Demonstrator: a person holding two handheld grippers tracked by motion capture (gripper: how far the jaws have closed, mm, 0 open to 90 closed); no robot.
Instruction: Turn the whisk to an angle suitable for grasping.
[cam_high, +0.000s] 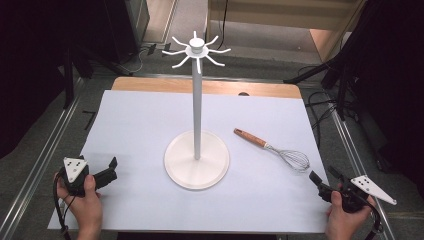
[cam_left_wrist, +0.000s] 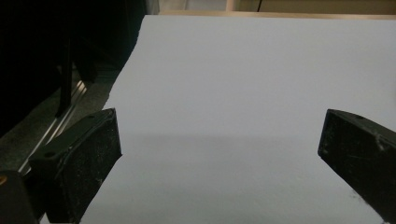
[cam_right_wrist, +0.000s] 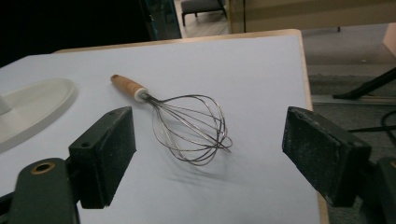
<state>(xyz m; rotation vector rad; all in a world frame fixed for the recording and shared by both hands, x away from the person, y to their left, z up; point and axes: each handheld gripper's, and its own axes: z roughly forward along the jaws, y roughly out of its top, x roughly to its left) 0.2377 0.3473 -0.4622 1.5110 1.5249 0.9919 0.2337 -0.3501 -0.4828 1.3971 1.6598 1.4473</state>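
Wire whisk (cam_right_wrist: 191, 128) lying free, near table edge (cam_right_wrist: 306, 88)

Each bare hand grips a black gripper: the left gripper (cam_high: 114, 169) and right gripper (cam_high: 324, 180) carry a grey three-cornered plate dotted with small holes, thick matte scuffed black jaws with screw holes, and a black trailing cable.

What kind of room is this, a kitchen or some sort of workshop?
Probably a lab or recording studio, not a kitchen: black curtains, cables on the floor, and a white sheet covering the table.
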